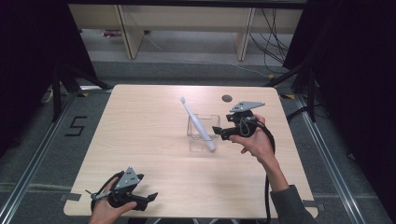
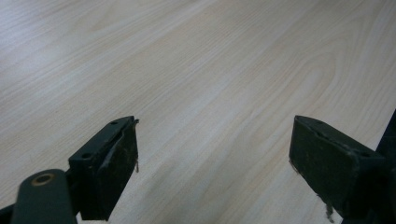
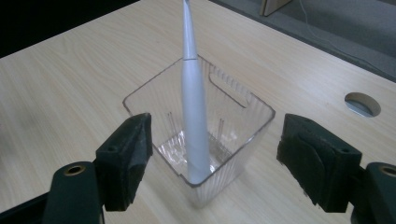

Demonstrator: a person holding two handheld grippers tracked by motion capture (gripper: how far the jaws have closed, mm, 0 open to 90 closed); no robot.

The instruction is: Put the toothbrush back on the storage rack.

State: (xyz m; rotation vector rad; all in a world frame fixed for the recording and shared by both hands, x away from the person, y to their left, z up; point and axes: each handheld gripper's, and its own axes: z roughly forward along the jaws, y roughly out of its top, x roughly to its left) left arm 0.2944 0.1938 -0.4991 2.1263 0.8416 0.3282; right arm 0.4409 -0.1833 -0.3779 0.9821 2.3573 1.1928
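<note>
Left gripper [image 1: 150, 198]: at about 7 o'clock on the table [image 1: 140, 140], near the front edge, resting in the person's left hand [image 1: 105, 210]. In the left gripper view its jaws stand wide apart over bare wood with nothing between them, so it is released and idle.

Toothbrush [image 1: 198, 125]: a white electric toothbrush, near the table's centre, slightly toward 2 o'clock. Its base sits in the bottom of the clear container and it leans, head pointing toward 11 o'clock and rising well above the rim. In the right gripper view [image 3: 194, 116] the handle rests in the near corner of the floor, free of both pads.

Clear container [image 1: 192, 133]: a ribbed, transparent square tub, upright, touching nothing but the table and the brush inside it.

Right gripper [image 1: 218, 130]: at 3 o'clock of the container, just beside its wall, pointing toward 9 o'clock. Its jaws are spread, wider than the tub seen between them; neither pad presses on anything, so it has let go.

Done, as judged: the toothbrush is placed in the container and freed.

Left, as judged: only drawing the right gripper clear without knocking the leaning brush; the lean looks stable against the rim but could tip the light tub if bumped.
</note>
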